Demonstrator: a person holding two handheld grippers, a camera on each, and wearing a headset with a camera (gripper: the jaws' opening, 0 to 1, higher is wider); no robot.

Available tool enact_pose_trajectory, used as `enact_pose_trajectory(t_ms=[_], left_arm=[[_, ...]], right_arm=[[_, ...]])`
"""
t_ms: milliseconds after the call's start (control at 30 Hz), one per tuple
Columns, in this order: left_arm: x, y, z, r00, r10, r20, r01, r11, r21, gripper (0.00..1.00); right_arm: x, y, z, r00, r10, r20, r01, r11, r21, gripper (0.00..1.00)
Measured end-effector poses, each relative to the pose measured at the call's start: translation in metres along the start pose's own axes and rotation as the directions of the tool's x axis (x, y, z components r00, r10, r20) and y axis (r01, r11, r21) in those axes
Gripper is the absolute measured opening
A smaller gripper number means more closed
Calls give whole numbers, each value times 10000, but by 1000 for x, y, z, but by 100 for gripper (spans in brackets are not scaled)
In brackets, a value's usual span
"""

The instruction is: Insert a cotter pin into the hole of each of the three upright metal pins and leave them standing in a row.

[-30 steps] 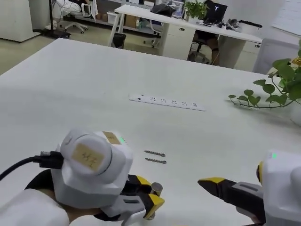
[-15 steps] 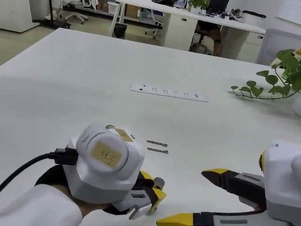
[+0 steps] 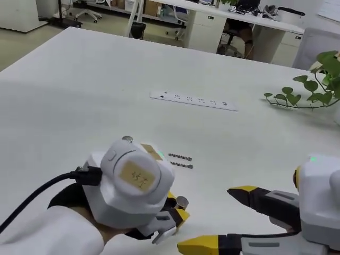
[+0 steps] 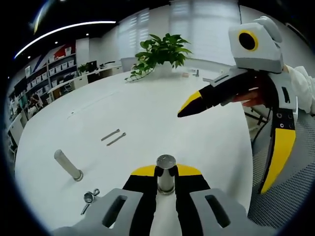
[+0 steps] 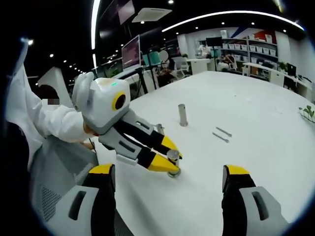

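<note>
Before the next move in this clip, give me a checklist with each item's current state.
1. Left tool shut on an upright metal pin: ok.
2. Right tool carrying something to insert: not ok, open and empty.
3. Loose cotter pins lying free on the table: ok, two side by side.
4. Held pin's hole facing the right tool: cannot tell.
5. Another pin standing clear of both tools: ok.

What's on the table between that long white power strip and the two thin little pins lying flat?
Nothing: in the head view the white table is bare between the power strip and the two cotter pins.
</note>
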State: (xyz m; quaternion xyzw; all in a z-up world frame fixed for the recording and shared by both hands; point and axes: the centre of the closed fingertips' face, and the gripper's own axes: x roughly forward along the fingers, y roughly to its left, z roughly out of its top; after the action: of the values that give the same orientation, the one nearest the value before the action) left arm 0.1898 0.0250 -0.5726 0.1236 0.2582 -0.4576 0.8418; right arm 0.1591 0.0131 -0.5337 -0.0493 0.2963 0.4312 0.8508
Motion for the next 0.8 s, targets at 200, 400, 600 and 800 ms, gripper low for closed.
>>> enact_pose_trajectory(t_ms=[200, 400, 600, 800], left_arm=[[0, 0, -1, 10000, 97, -1, -97, 9997, -219, 10], [1, -6, -2, 10000, 13, -51, -14, 9996, -287, 10], [0, -5, -2, 9999, -40, -94, 37, 9995, -328, 10], [-10, -5, 5, 9983, -550, 203, 543, 9979, 353, 11]], right_arm=[[1, 0, 0, 10000, 28, 27, -28, 10000, 68, 88], [1, 0, -1, 10000, 21, 9, -21, 9999, 100, 88], [1, -1, 1, 10000, 26, -11, -26, 10000, 1, 88], [-1, -4, 2, 10000, -62, 16, 62, 10000, 7, 87]])
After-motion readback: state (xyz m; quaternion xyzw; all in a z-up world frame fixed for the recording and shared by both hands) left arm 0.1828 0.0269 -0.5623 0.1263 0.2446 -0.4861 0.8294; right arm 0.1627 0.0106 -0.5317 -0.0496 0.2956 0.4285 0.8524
